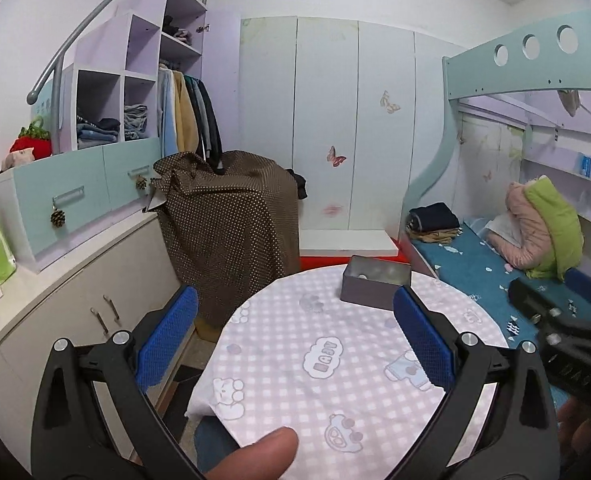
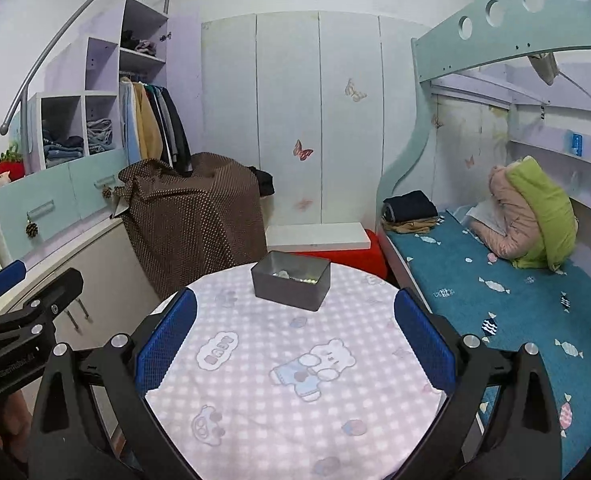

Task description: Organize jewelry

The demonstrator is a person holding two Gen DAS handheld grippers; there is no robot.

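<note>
The open grey rectangular metal tin (image 2: 291, 285) with small pale trinkets (image 2: 295, 276) on its floor sits at the far edge of the round table under a pink-checked cartoon cloth (image 2: 295, 380), centre of frame. My right gripper (image 2: 295, 344) and left gripper (image 1: 295, 344) hang above the cloth, jaws spread wide, clasping nothing. Teal candy-print bedding (image 2: 515, 300) lies right

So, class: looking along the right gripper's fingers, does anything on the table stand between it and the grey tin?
Nothing visible does. The right gripper is open, and only bare checked tablecloth lies between its fingers and the grey tin at the table's far edge. The left gripper sits off to the side, out of that path.
</note>
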